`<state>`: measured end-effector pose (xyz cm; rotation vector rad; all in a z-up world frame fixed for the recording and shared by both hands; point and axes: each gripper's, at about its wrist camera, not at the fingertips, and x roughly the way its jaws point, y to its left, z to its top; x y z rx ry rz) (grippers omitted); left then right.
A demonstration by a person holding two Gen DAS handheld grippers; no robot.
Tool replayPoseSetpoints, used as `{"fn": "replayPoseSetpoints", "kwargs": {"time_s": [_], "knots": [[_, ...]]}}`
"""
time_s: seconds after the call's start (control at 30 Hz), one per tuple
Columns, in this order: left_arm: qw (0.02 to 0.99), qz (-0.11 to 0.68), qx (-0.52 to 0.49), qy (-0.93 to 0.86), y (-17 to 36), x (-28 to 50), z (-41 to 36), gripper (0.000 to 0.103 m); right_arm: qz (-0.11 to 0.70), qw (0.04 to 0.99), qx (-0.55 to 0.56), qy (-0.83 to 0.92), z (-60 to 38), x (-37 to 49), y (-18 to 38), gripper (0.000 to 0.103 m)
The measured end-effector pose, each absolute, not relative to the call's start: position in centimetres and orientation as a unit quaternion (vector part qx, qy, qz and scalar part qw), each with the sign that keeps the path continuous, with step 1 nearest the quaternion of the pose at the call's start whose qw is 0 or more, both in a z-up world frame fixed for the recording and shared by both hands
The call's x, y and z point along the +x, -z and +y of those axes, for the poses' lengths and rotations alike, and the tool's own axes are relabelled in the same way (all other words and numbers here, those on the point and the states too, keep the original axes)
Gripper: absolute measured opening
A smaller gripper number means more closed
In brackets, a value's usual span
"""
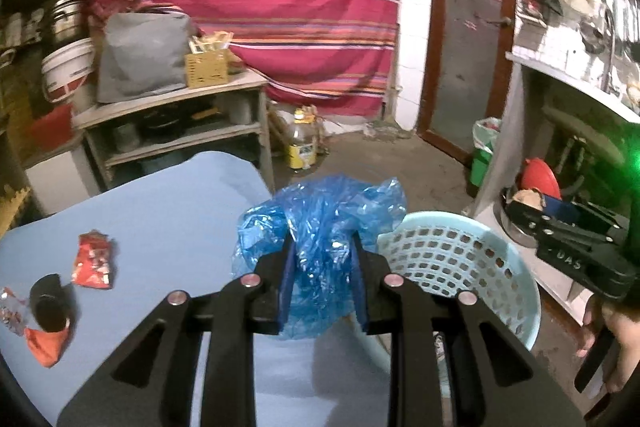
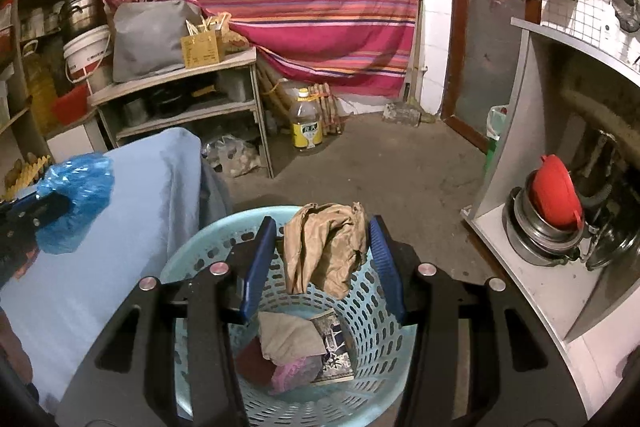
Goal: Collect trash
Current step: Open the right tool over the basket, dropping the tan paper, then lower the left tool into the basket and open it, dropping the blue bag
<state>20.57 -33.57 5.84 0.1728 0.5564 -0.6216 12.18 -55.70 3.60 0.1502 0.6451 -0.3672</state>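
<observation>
My left gripper (image 1: 322, 247) is shut on a crumpled blue plastic bag (image 1: 320, 223), held above the blue table's right edge, beside the light blue perforated basket (image 1: 452, 251). My right gripper (image 2: 324, 231) is open above the basket (image 2: 184, 259); a crumpled brown paper (image 2: 326, 247) hangs between its blue pads, touching neither clearly. The basket holds paper, a pink scrap and a printed card (image 2: 334, 347). On the table (image 1: 160, 219) lie a red wrapper (image 1: 93, 261), a black and orange item (image 1: 48, 311) and a foil wrapper (image 1: 12, 311). The blue bag also shows in the right wrist view (image 2: 74, 199).
A wooden shelf unit (image 2: 180, 107) stands behind the table, an oil bottle (image 2: 306, 125) on the concrete floor by the striped curtain. A white cabinet (image 2: 532, 267) with steel pots and a red lid (image 2: 554, 197) is on the right. A green bin (image 1: 482, 151) stands near the door.
</observation>
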Motion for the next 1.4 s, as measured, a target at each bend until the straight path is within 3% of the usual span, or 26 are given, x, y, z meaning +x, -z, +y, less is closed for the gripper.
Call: {"fn": "replayPoseSetpoints", "kwargs": {"time_s": [0.27, 0.33, 0.47, 0.53, 0.63, 0.7, 0.87, 0.97, 1.03, 1.1, 1.4], "knots": [[0.901, 0.280, 0.090, 0.318, -4.9, 20.3, -36.0, 0.025, 0.334, 0.922, 0.080, 0.180, -56.9, 12.4, -2.5, 0.054], [0.901, 0.282, 0.089, 0.319, -4.8, 20.3, -36.4, 0.025, 0.336, 0.920, 0.078, 0.187, -56.9, 12.4, -2.4, 0.064], [0.898, 0.286, 0.083, 0.324, -4.6, 20.4, -36.8, 0.025, 0.331, 0.919, 0.082, 0.198, -57.4, 11.9, -2.4, 0.069], [0.895, 0.289, 0.084, 0.328, -4.4, 20.3, -37.1, 0.025, 0.325, 0.918, 0.086, 0.208, -57.6, 11.5, -2.5, 0.083], [0.890, 0.296, 0.085, 0.336, -3.8, 20.0, -37.9, 0.025, 0.314, 0.918, 0.094, 0.223, -58.1, 10.7, -2.6, 0.094], [0.887, 0.301, 0.085, 0.341, -3.4, 19.8, -38.3, 0.026, 0.309, 0.917, 0.099, 0.233, -58.3, 10.4, -2.8, 0.098], [0.869, 0.326, 0.083, 0.364, -2.2, 20.2, -40.2, 0.027, 0.311, 0.909, 0.100, 0.260, -59.2, 9.9, -2.6, 0.099], [0.859, 0.344, 0.084, 0.371, -1.5, 20.8, -41.4, 0.035, 0.308, 0.904, 0.116, 0.272, -60.0, 9.4, -2.5, 0.099], [0.860, 0.341, 0.086, 0.370, -1.5, 20.8, -41.7, 0.063, 0.301, 0.902, 0.137, 0.278, -60.9, 8.8, -2.5, 0.099], [0.864, 0.330, 0.088, 0.369, -1.7, 20.4, -41.6, 0.073, 0.295, 0.901, 0.149, 0.282, -61.4, 8.4, -2.6, 0.099], [0.855, 0.342, 0.078, 0.382, -2.4, 20.1, -39.7, 0.086, 0.287, 0.900, 0.154, 0.289, -61.0, 8.5, -3.0, 0.099]]}}
